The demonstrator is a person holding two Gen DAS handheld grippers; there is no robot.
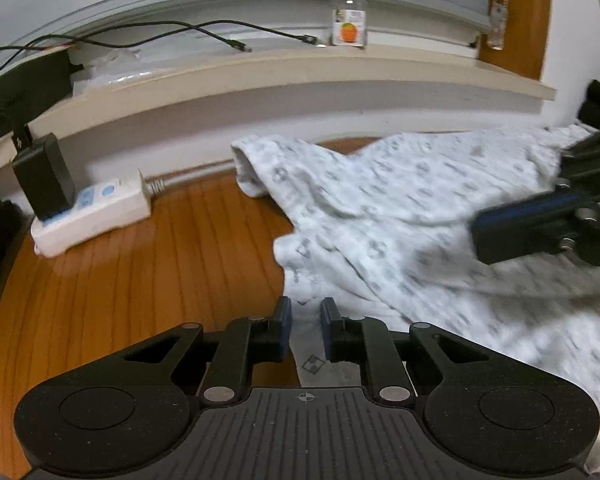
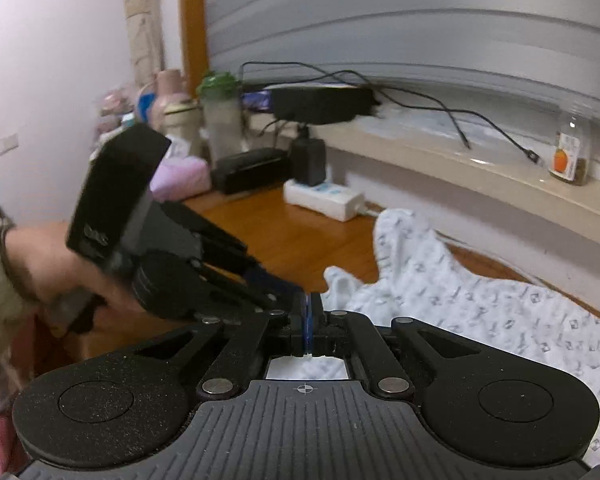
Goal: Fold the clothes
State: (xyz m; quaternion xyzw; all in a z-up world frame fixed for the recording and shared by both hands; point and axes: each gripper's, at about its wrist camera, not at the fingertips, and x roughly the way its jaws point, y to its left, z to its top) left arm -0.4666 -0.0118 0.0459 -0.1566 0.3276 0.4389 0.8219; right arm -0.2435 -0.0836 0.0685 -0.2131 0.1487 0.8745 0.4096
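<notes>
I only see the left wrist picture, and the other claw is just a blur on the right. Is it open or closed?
Observer: Closed. In the right wrist view the right gripper has its pads together, above the white patterned garment.
Operator: Who holds my claw?
Observer: A hand in a light sleeve grips the left gripper from behind.
Operator: What's further left on the table?
Observer: A green-lidded bottle and a lilac cloth.
</notes>
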